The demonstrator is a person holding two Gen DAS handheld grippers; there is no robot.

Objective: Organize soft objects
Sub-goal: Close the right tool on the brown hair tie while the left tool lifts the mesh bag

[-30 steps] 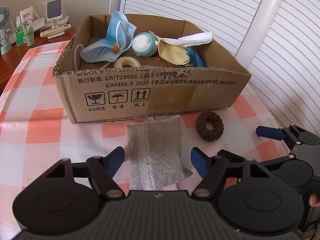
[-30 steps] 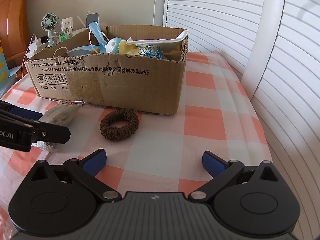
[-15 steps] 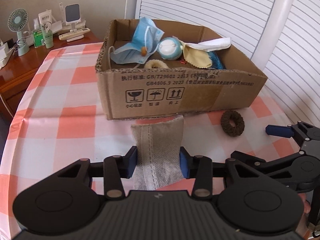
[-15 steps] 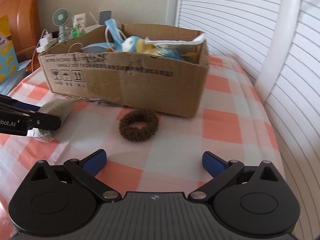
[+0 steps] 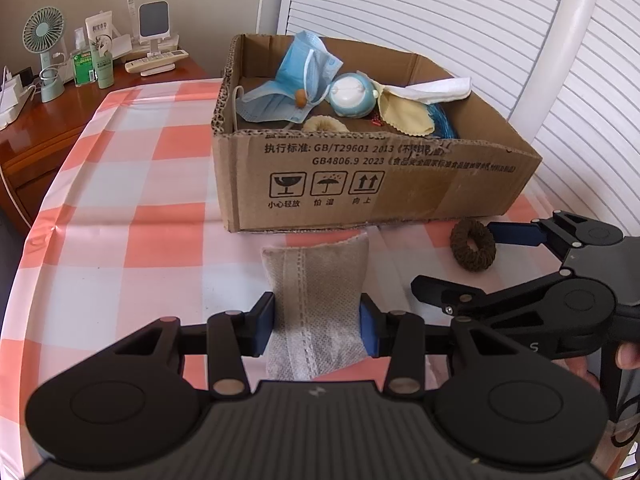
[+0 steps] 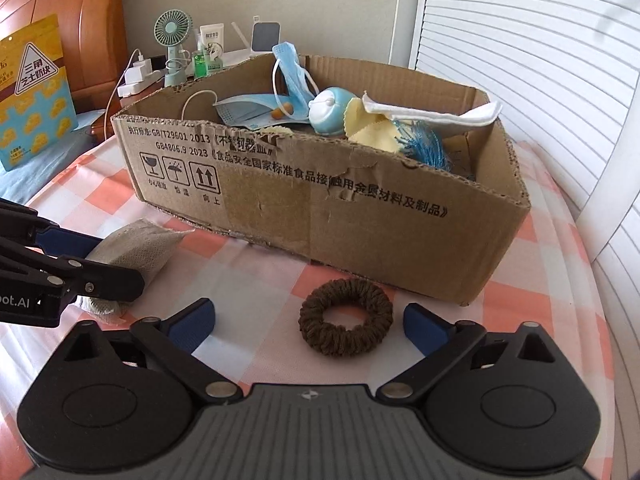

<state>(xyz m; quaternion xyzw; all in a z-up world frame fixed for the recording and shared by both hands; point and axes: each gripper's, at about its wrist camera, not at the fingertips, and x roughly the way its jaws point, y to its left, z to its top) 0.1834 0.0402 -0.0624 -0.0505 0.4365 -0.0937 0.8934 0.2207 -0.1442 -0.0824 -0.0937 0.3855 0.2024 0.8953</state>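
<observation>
My left gripper (image 5: 317, 326) is shut on a grey mesh pouch (image 5: 316, 280), which is lifted a little over the checked tablecloth in front of the cardboard box (image 5: 380, 180). The pouch also shows in the right wrist view (image 6: 136, 246). My right gripper (image 6: 307, 322) is open, with a brown hair scrunchie (image 6: 346, 316) lying on the cloth between its fingers. The scrunchie shows in the left wrist view (image 5: 474, 244) too. The box (image 6: 320, 200) holds blue face masks (image 5: 296, 84), a round blue toy (image 5: 352, 94), a yellow cloth (image 5: 406, 112), a white cloth (image 5: 436, 90) and a cream scrunchie (image 5: 324, 124).
A wooden side table (image 5: 36, 120) at the left carries a small fan (image 5: 44, 40), bottles and a remote. White slatted shutters (image 5: 440, 12) stand behind and to the right of the box. A yellow snack bag (image 6: 34, 92) stands at the far left.
My left gripper has closed on the pouch and lifted it back from the box. My right gripper has moved forward so the scrunchie lies between its open fingers.
</observation>
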